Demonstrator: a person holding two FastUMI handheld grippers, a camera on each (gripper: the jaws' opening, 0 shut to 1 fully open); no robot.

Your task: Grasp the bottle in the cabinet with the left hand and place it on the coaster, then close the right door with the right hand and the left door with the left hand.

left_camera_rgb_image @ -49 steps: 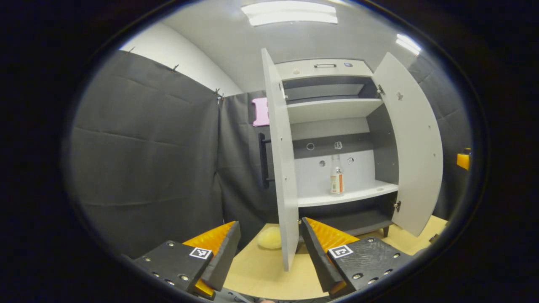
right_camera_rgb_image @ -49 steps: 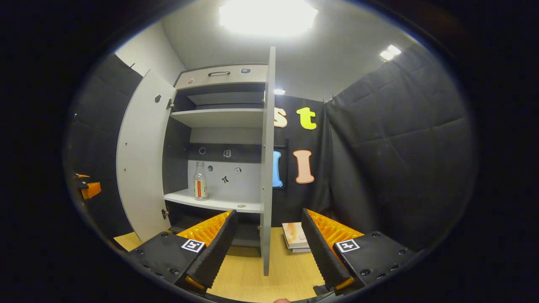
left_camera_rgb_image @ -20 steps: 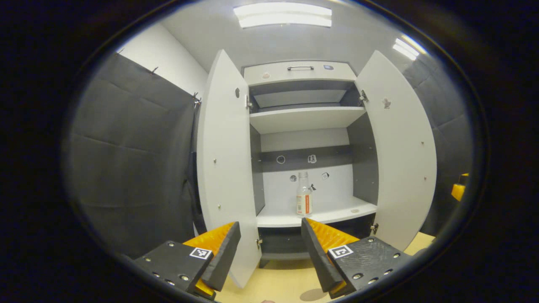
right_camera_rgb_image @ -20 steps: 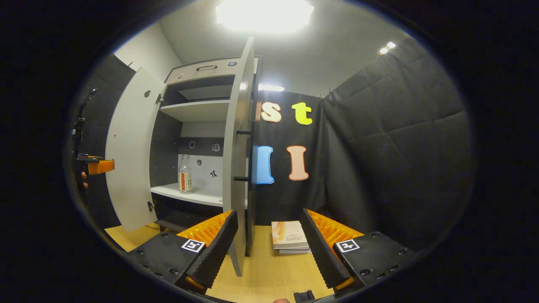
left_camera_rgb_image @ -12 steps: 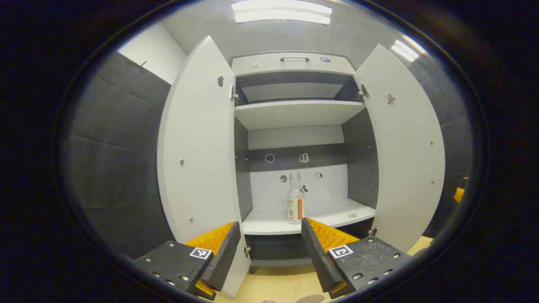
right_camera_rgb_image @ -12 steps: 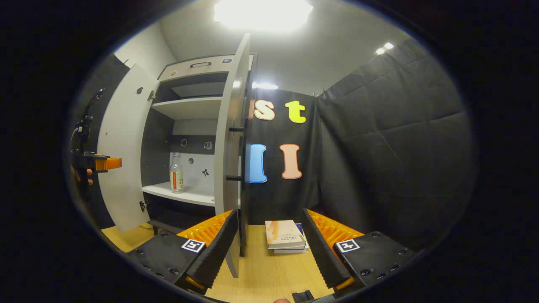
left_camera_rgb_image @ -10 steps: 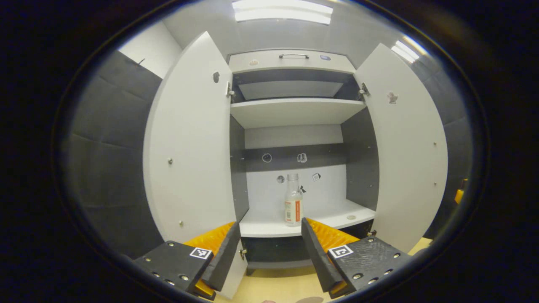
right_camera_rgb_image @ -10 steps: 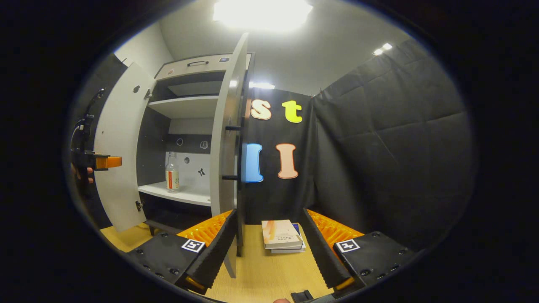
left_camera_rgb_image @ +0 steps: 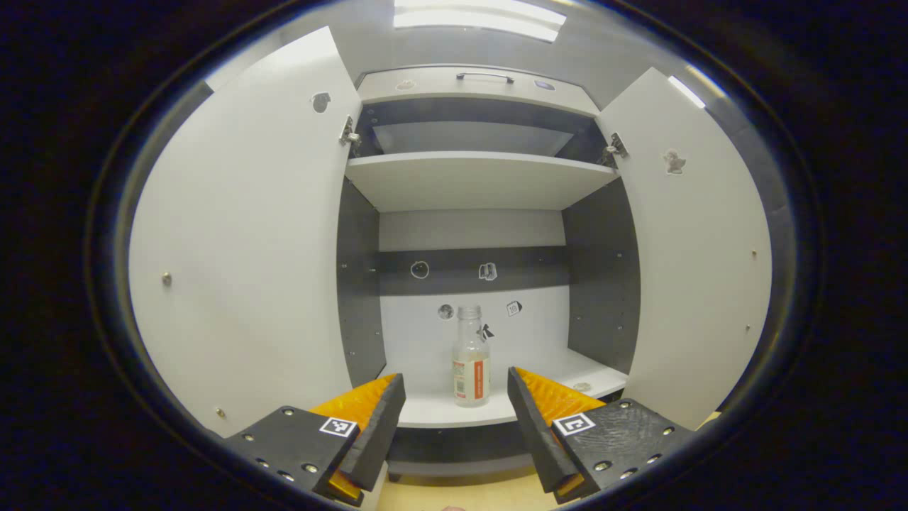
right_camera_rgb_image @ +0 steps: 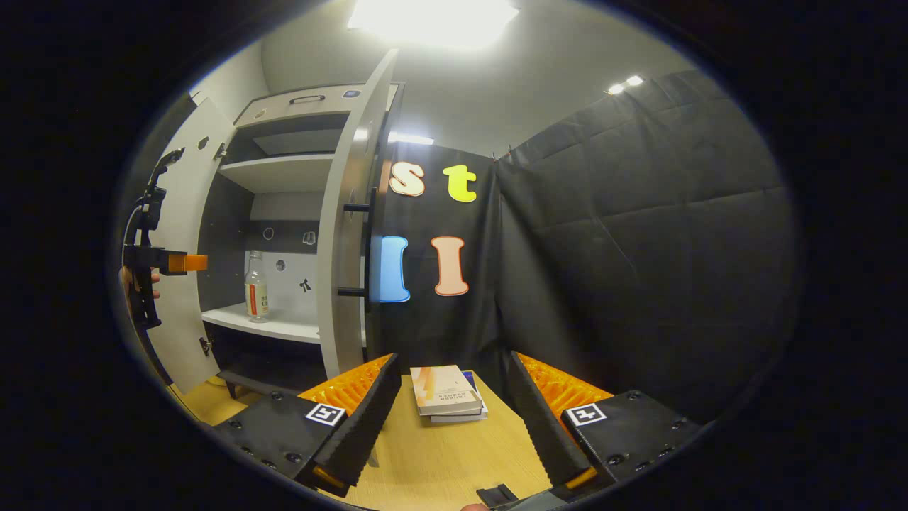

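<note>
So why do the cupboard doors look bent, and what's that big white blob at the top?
Left gripper view: the fisheye lens bows the straight left door and right door outward, while the bottle near the centre stays sharp and nearly undistorted. Right gripper view: the ceiling light is overexposed, a featureless white glare.

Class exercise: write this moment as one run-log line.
left gripper: open, facing bottle | bottle: upright on shelf | right gripper: open, idle

Clear glossy bottle (left_camera_rgb_image: pixel 471 358); matt cabinet doors (left_camera_rgb_image: pixel 241 241); wood-grain table (right_camera_rgb_image: pixel 440 461).
</note>
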